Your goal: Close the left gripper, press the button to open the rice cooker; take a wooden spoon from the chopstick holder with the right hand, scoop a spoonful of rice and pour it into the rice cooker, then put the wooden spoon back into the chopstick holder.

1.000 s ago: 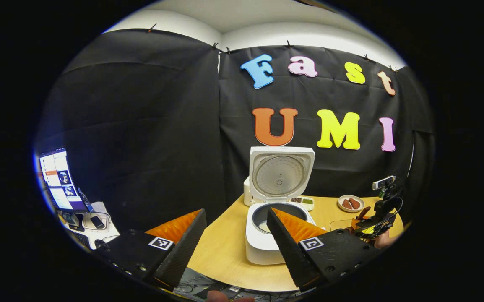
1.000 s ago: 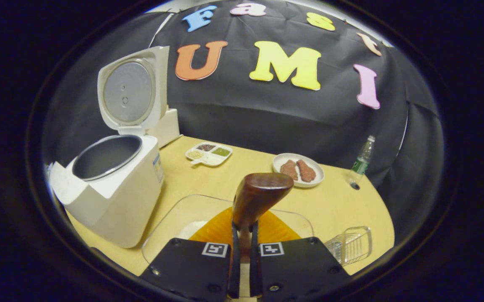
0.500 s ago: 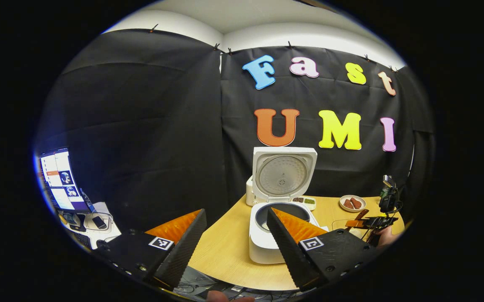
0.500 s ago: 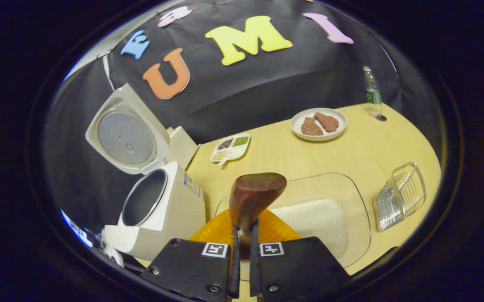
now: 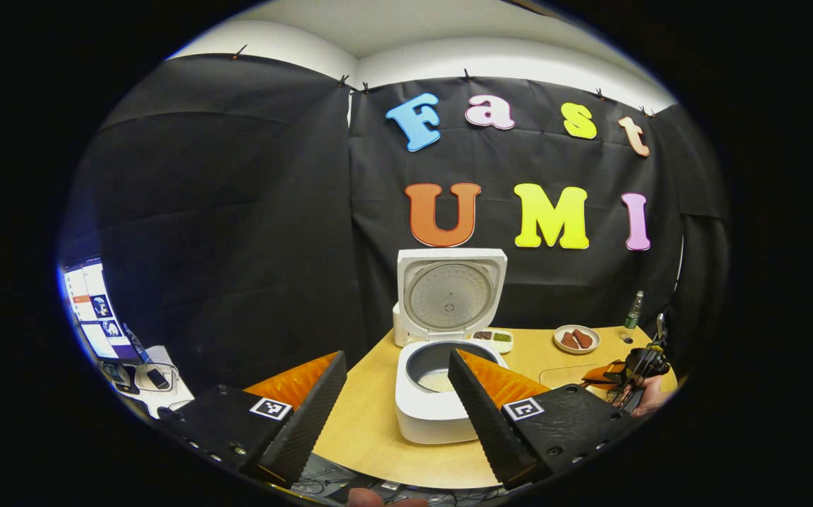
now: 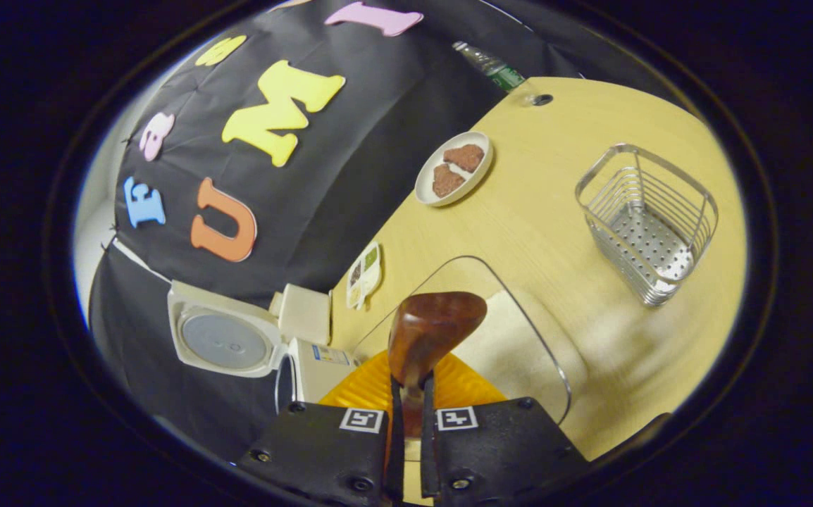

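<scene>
Right tool [image 6: 406, 394] pinches the wooden spoon [image 6: 429, 331] at lower centre, seemingly above the rice tray [image 6: 519, 338]; left tool [image 5: 396, 394] gapes empty before the open rice cooker [image 5: 442, 352].

My left gripper [image 5: 396, 380]: black textured wedge fingers, square black-and-white tags, small screws lower frame. My right gripper [image 6: 406, 394]: flat black plates, two square tags, screws at bottom centre of frame.

White rice cooker [image 5: 433, 394] stands open, lid upright, perhaps some rice inside; wooden spoon [image 6: 429, 336] above the rice tray [image 6: 519, 345]; wire chopstick holder [image 6: 646, 224] empty.
</scene>
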{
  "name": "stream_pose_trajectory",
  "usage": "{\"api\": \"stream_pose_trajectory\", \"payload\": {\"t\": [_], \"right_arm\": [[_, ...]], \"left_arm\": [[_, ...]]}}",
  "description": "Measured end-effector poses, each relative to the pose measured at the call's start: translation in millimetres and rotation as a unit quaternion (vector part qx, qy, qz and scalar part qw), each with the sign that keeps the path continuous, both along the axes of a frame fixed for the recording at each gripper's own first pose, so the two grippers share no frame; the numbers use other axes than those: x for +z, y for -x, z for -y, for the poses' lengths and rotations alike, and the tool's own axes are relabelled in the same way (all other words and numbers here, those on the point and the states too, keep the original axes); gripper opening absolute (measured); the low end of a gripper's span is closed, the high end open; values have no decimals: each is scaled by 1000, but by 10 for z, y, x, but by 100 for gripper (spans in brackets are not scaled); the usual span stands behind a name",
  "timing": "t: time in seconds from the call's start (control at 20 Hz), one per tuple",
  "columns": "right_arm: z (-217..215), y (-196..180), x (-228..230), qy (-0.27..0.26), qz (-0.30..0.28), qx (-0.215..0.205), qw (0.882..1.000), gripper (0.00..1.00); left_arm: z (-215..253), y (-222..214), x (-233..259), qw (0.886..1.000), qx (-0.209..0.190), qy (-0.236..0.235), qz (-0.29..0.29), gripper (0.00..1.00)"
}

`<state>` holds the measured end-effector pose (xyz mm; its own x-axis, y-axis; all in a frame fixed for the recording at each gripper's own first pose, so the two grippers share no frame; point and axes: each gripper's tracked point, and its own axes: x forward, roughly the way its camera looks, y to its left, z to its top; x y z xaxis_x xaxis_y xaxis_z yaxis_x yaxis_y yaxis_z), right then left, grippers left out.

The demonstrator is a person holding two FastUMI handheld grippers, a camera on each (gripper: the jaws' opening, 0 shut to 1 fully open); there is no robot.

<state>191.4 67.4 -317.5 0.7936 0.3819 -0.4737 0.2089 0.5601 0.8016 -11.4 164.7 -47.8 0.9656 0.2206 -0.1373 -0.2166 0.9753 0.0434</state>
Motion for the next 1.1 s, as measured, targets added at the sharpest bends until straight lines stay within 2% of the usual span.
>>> {"api": "stream_pose_trajectory", "payload": {"t": [0.15,0.3,0.5,0.6,0.65,0.85,0.95,1.1], "right_arm": [[207,25,178,-42,9,-28,999,14],[381,33,456,-50,33,-50,997,14],[212,-31,904,-75,61,-50,994,14],[-11,-86,1177,-83,78,-41,993,12],[-179,-124,1326,-85,86,-30,992,14],[-970,-291,1743,-76,114,23,990,14],[-1338,-368,1809,-65,115,47,990,14],[-1781,-480,1713,-21,105,76,991,14]], "left_arm": [[106,-46,44,1000,-12,0,4,94],[163,-90,108,1000,-19,11,11,94],[40,-82,116,1000,-12,17,19,94],[-54,-49,83,1000,-5,16,20,94],[-124,-28,60,1000,-1,15,20,94],[-425,108,-7,1000,10,7,24,94],[-538,138,22,999,0,-1,40,94],[-609,93,62,997,-34,-10,63,94]]}}
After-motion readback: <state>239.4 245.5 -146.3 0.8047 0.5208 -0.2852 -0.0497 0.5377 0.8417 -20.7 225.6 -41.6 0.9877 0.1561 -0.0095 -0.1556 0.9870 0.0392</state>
